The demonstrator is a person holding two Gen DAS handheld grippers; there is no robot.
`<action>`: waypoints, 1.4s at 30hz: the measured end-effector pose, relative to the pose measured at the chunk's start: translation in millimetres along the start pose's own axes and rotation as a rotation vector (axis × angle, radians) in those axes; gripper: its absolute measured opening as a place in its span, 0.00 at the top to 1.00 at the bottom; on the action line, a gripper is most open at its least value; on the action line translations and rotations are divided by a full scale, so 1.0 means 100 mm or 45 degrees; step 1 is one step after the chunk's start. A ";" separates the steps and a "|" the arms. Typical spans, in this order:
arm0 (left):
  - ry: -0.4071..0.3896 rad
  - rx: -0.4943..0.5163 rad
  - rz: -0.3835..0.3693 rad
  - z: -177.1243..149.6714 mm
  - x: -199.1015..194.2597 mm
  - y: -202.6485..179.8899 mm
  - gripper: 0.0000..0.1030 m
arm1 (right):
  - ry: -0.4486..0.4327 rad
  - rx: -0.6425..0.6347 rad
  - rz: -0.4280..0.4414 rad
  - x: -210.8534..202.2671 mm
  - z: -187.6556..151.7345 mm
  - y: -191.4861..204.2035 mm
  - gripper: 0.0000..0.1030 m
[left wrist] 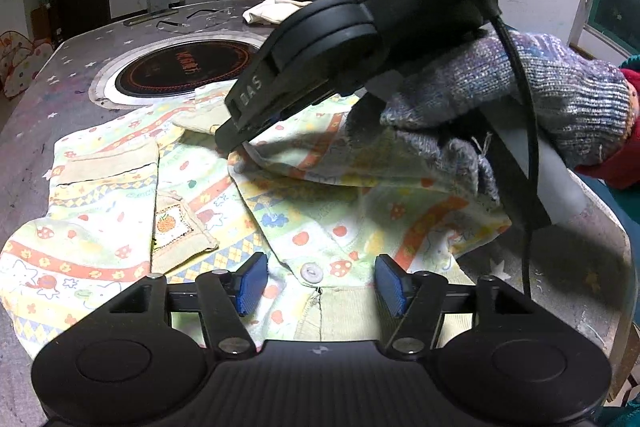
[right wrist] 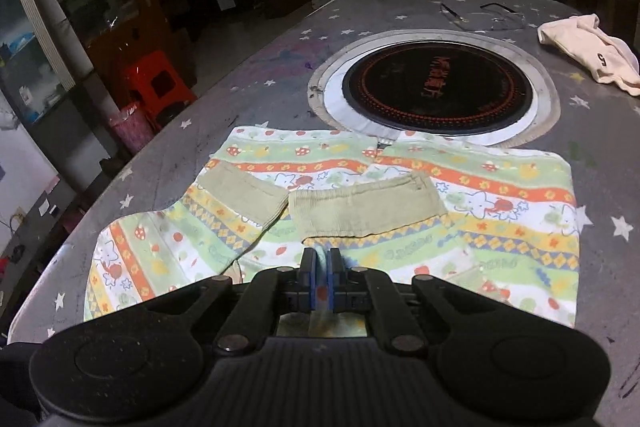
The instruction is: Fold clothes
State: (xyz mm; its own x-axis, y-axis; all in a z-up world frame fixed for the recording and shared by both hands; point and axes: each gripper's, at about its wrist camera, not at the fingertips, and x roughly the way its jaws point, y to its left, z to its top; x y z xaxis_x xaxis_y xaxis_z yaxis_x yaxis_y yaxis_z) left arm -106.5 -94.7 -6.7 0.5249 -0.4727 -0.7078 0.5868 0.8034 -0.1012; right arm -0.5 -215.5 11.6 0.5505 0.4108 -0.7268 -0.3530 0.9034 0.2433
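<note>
One gripper (right wrist: 321, 281) pinches the printed shirt (right wrist: 500, 195); other gripper (left wrist: 320, 285) gapes above.

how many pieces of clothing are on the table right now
2: the patterned shirt spread in front of the round cooktop, pinched by the right gripper, and a cream garment bunched at the far right.

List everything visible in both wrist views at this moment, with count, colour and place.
patterned shirt: one, white with green, orange and yellow bands, flat on the near table.
cream garment: one, crumpled, far right.
round cooktop: one, black, set in the table centre.
table: one, grey with white stars.
red stool: one, on the floor left.
right gripper: black, blue pads, shut on shirt fabric.
left gripper: black, blue pads, open over the shirt.
gloved hand: grey knit, holding the right gripper.
</note>
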 end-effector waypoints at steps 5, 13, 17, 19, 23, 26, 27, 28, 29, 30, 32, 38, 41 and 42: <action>-0.002 0.003 -0.002 -0.01 0.00 0.00 0.38 | -0.050 -0.026 -0.029 -0.09 0.03 0.03 0.96; -0.001 0.006 0.000 0.00 0.00 -0.01 0.38 | -0.132 -0.050 -0.100 -0.34 0.15 -0.03 0.97; 0.002 0.007 0.002 0.00 0.00 -0.02 0.38 | -0.206 -0.065 -0.184 -0.62 0.13 -0.13 0.98; 0.004 0.016 0.007 -0.01 0.00 -0.04 0.37 | -0.255 -0.057 -0.230 -0.85 0.10 -0.22 0.98; 0.010 0.025 0.013 0.00 0.01 -0.05 0.36 | -0.350 -0.019 -0.342 -1.32 -0.01 -0.46 0.98; 0.015 0.032 0.019 0.02 0.02 -0.07 0.36 | -0.359 0.044 -0.405 -1.59 -0.11 -0.66 0.98; 0.017 0.034 0.022 0.02 0.03 -0.07 0.36 | -0.343 0.045 -0.414 -1.62 -0.14 -0.69 0.98; 0.019 0.034 0.027 0.03 0.03 -0.08 0.36 | -0.327 0.040 -0.418 -1.63 -0.17 -0.71 0.98; 0.021 0.032 0.032 0.04 0.04 -0.08 0.36 | -0.305 0.040 -0.408 -1.62 -0.20 -0.72 0.96; 0.022 0.030 0.036 0.04 0.04 -0.08 0.36 | -0.283 0.045 -0.381 -1.59 -0.22 -0.72 0.95; 0.021 0.030 0.045 0.05 0.05 -0.09 0.36 | -0.247 0.031 -0.323 -1.48 -0.25 -0.66 0.94; 0.020 0.034 0.052 0.04 0.05 -0.11 0.36 | -0.112 -0.079 -0.140 -0.93 -0.24 -0.29 0.78; 0.018 0.034 0.049 0.03 0.05 -0.10 0.36 | -0.057 -0.152 -0.101 -0.66 -0.20 -0.06 0.78; 0.017 0.034 0.047 0.03 0.05 -0.10 0.36 | -0.040 -0.171 -0.090 -0.57 -0.18 0.00 0.78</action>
State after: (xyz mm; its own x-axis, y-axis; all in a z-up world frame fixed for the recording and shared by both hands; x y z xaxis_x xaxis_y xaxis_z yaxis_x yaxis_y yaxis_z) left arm -108.0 -105.9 -6.7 0.5386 -0.4378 -0.7198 0.5832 0.8103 -0.0565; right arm -45.8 -241.7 41.4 0.6000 0.3526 -0.7181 -0.4095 0.9065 0.1029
